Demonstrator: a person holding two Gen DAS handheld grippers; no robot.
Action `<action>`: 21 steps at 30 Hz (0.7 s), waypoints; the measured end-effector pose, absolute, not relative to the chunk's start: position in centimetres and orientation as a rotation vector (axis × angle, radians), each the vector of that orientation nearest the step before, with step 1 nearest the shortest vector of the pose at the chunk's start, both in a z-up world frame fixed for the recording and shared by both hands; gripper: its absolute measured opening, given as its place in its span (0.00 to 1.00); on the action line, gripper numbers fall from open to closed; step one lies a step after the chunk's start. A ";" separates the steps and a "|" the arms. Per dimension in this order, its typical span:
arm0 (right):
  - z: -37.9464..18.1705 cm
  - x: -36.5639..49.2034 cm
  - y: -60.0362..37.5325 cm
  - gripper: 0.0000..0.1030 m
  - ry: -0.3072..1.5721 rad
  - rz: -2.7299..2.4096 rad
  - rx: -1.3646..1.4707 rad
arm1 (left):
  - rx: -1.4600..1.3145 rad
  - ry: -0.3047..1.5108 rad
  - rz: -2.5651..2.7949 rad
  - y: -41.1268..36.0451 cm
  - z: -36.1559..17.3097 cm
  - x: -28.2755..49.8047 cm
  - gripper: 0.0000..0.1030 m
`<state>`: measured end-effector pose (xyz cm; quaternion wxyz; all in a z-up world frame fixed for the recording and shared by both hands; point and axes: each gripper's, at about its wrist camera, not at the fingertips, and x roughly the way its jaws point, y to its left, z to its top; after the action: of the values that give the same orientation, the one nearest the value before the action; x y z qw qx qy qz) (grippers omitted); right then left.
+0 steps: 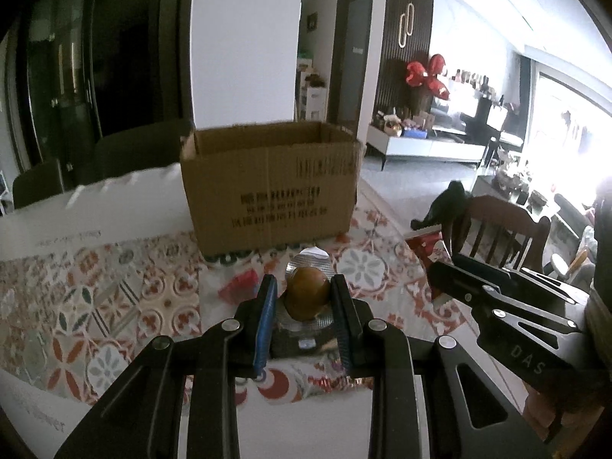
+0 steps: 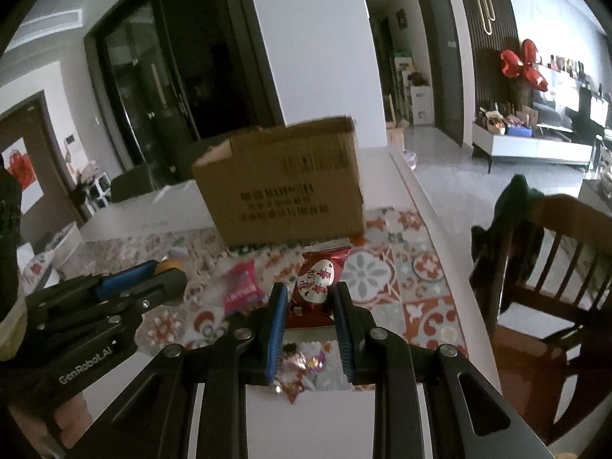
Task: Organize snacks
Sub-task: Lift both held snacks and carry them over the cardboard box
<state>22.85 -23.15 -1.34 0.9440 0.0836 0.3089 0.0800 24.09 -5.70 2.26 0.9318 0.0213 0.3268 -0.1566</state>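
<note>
My left gripper (image 1: 302,283) is shut on a round brown snack in a silvery wrapper (image 1: 308,296), held above the patterned tablecloth (image 1: 95,306). My right gripper (image 2: 310,288) is shut on a red snack packet with a white oval label (image 2: 317,279). An open cardboard box (image 1: 267,183) (image 2: 287,187) stands on the table just beyond both grippers. The right gripper (image 1: 436,269) shows at the right of the left wrist view. The left gripper (image 2: 168,271) shows at the left of the right wrist view, with the brown snack (image 2: 168,265) at its tips.
A pink snack packet (image 2: 243,287) (image 1: 239,287) lies on the cloth between the grippers. A pink-and-gold wrapped sweet (image 2: 302,363) lies under the right gripper. A wooden chair (image 2: 554,252) (image 1: 497,225) with dark cloth over it stands beside the table's right edge (image 2: 432,210).
</note>
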 end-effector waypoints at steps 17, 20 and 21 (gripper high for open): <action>3.8 26.5 -22.9 0.25 0.499 0.194 0.175 | 0.066 0.531 -0.295 -5.3 7.4 28.0 0.28; 4.8 27.7 -23.0 0.25 0.475 0.199 0.170 | 0.069 0.514 -0.286 -5.1 8.1 29.1 0.28; 5.1 28.1 -23.0 0.25 0.470 0.203 0.166 | 0.071 0.508 -0.279 -5.0 8.5 29.5 0.28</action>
<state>28.06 -22.96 5.14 0.9640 0.0822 0.2323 0.1002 29.49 -5.04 8.45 0.9577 0.0348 0.2506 -0.1375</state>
